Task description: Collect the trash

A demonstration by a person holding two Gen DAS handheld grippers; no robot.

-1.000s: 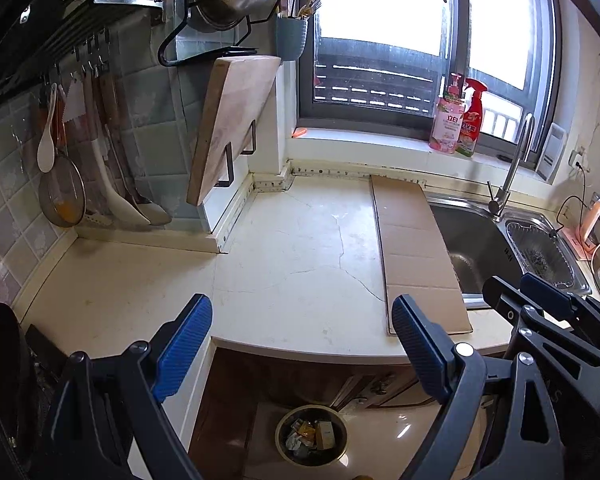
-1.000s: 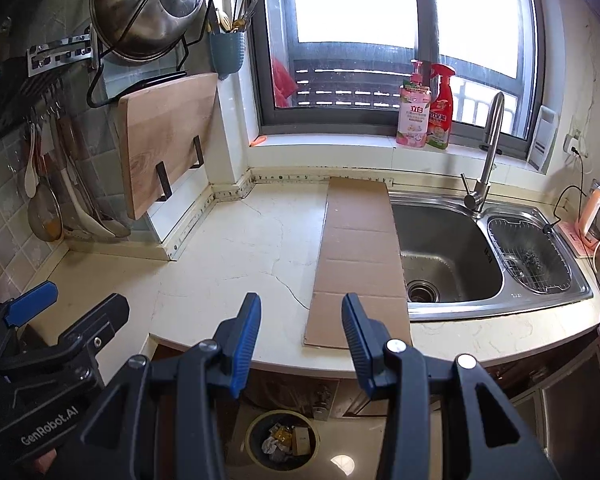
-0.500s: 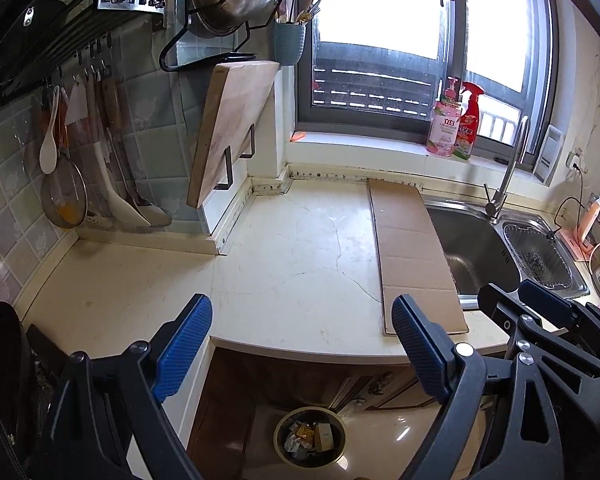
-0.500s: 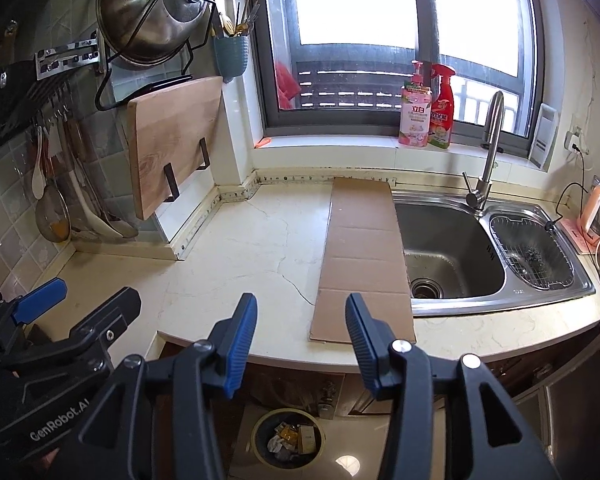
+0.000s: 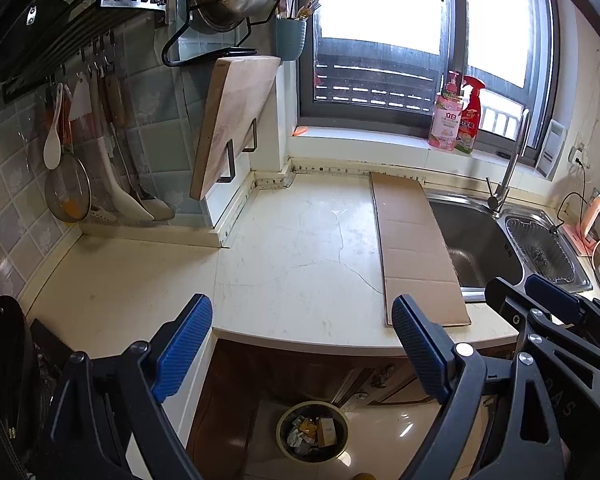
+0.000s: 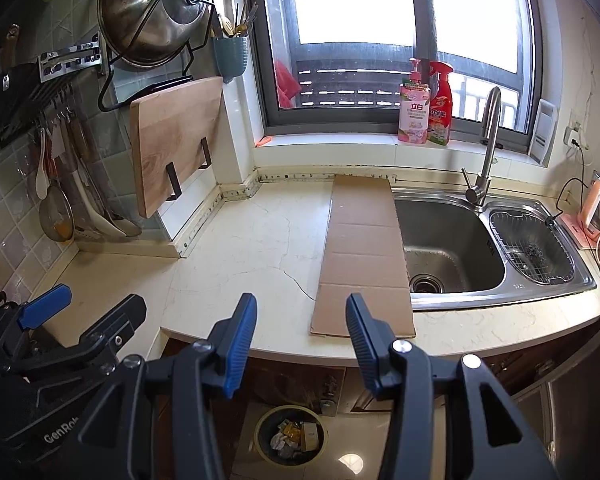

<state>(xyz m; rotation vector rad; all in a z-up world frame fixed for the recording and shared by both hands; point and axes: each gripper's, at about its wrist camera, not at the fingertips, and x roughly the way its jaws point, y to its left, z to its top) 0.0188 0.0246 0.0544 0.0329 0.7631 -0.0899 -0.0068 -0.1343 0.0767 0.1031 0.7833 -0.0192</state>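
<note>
Both grippers hang out past the counter edge with nothing in them: left gripper (image 5: 302,344) spread wide, right gripper (image 6: 300,340) about half spread. The trash bin (image 6: 290,434) with wrappers in it sits on the floor straight below the fingertips, while the cardboard strip (image 6: 364,256) lies flat on the countertop (image 5: 292,264) just ahead of the right fingers, along the sink (image 6: 452,248).

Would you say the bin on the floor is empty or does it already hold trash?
It holds trash: the bin is open-topped, with crumpled paper and small packets visible inside, seen from both views.
</note>
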